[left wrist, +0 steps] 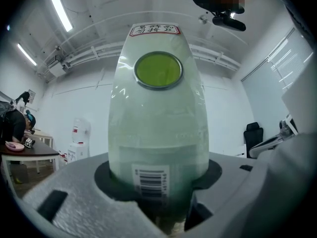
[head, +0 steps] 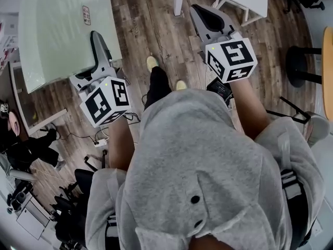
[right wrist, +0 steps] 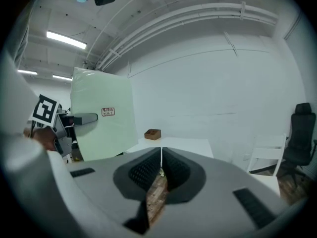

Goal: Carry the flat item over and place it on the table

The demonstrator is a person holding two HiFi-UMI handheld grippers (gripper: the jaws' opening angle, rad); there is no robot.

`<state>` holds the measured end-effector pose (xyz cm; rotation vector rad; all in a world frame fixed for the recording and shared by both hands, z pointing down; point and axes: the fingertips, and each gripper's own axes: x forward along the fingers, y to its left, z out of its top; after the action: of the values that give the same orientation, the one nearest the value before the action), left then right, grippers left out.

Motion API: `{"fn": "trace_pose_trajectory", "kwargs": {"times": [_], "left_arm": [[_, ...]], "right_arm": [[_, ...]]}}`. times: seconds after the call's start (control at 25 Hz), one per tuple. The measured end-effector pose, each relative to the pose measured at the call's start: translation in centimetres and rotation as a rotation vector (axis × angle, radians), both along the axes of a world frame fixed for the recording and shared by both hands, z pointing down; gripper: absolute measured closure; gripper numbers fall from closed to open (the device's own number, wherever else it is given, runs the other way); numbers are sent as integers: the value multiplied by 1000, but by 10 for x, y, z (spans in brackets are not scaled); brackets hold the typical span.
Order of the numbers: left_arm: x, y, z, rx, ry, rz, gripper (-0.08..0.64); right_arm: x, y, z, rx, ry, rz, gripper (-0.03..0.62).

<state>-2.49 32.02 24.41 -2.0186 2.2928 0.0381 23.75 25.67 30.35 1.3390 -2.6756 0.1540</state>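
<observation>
The flat item [head: 62,30] is a large pale green sheet with a small red-bordered label, held up at the upper left of the head view. My left gripper [head: 98,46] is shut on its near edge. In the left gripper view the sheet [left wrist: 158,113] rises from between the jaws [left wrist: 161,202], showing a barcode label and a round green sticker. My right gripper [head: 204,15] is held out in front of me, shut and empty. In the right gripper view its ribbed pads [right wrist: 161,165] meet, the sheet [right wrist: 101,128] stands at the left, and a white table [right wrist: 178,144] lies ahead.
A small brown box [right wrist: 152,134] sits on the white table. A white chair [right wrist: 265,160] and a black office chair [right wrist: 299,133] stand to the right. On the wood floor are a black stool [head: 299,64] and a power strip with cables [head: 101,141]. A desk [left wrist: 25,150] stands far left.
</observation>
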Motion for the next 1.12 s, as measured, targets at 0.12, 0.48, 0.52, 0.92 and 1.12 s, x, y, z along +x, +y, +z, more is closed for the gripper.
{"fn": "trace_pose_trajectory", "kwargs": {"times": [0.12, 0.48, 0.52, 0.92, 1.12], "left_arm": [[-7, -14, -1, -2, -4, 5, 290], [-34, -62, -7, 14, -15, 14, 291], [-36, -67, -6, 12, -12, 17, 291], [-76, -115, 0, -18, -17, 22, 291], [-96, -138, 2, -21, -6, 36, 291]], "right_arm": [[-11, -15, -1, 1, -5, -7, 563], [-41, -61, 4, -22, 16, -10, 563], [-44, -66, 5, -24, 19, -8, 563], [-82, -112, -3, -23, 28, 14, 563], [-104, -134, -8, -9, 39, 24, 563]]}}
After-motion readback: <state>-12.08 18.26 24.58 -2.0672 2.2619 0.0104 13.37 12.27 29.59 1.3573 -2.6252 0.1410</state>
